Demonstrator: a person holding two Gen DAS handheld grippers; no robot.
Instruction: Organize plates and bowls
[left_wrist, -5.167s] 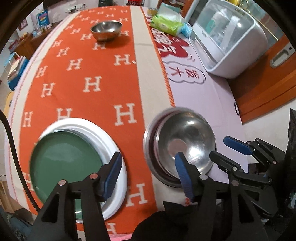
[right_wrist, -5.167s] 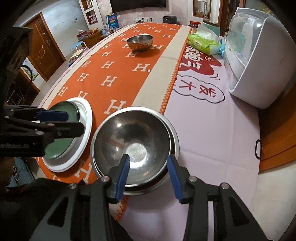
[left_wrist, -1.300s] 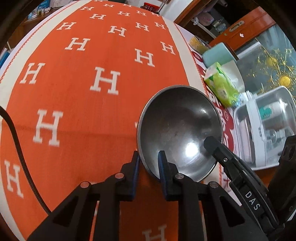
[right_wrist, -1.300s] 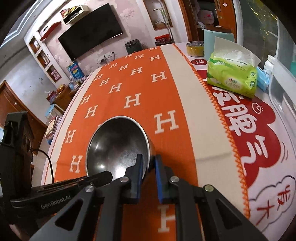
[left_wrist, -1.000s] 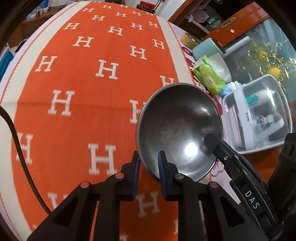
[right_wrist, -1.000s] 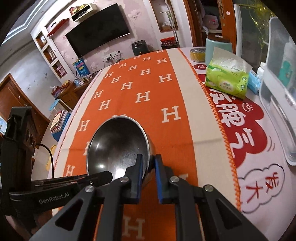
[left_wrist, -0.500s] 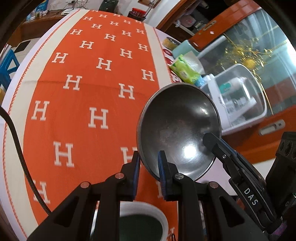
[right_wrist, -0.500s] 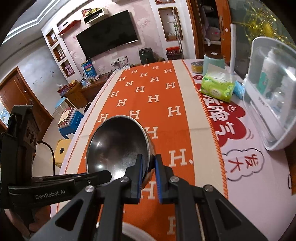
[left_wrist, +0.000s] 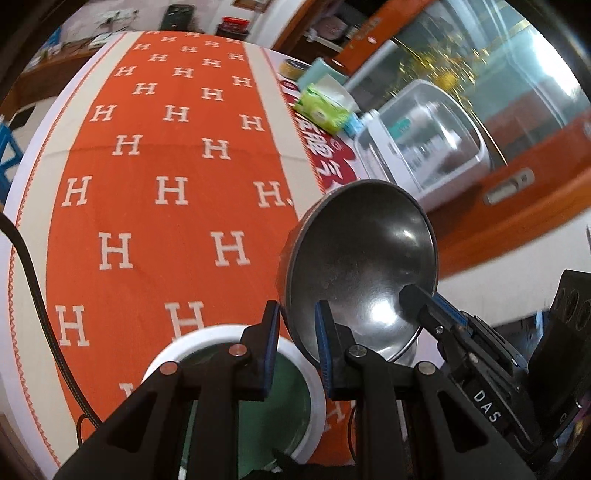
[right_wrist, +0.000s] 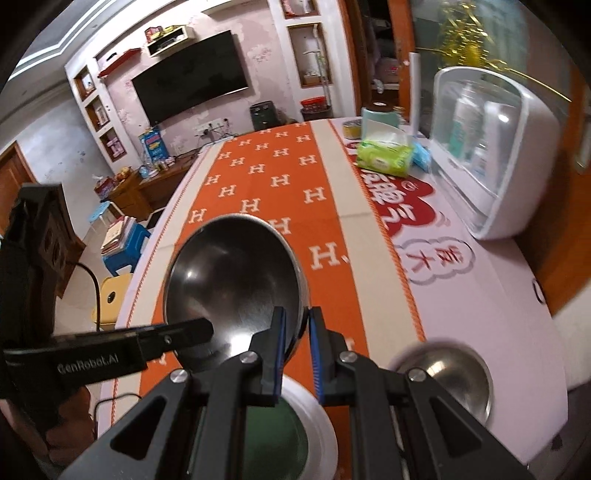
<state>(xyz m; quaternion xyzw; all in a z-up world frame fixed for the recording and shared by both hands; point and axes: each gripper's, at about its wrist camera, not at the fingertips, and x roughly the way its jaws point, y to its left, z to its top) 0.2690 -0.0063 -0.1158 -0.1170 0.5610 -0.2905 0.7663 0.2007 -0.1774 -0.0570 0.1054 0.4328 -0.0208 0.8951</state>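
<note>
A small steel bowl (left_wrist: 360, 258) (right_wrist: 232, 280) hangs tilted in the air above the orange tablecloth. My left gripper (left_wrist: 295, 325) is shut on its near-left rim, and my right gripper (right_wrist: 296, 325) is shut on the opposite rim. Below them sits a white plate with a green plate (left_wrist: 295, 398) (right_wrist: 284, 435) stacked on it. A larger steel bowl (right_wrist: 454, 373) rests on a steel plate at the lower right of the right wrist view; in the left wrist view only a sliver of it (left_wrist: 406, 350) shows under the held bowl.
A white plastic storage box (right_wrist: 491, 158) (left_wrist: 424, 136) stands on the table's right side, with a green tissue pack (right_wrist: 384, 155) (left_wrist: 325, 107) and a teal canister (right_wrist: 378, 118) behind it. The orange cloth (left_wrist: 166, 221) stretches away to the far end.
Both grippers have carried the small bowl up and back toward the near end of the table. The green-and-white plate stack and the larger bowl have come into view beneath.
</note>
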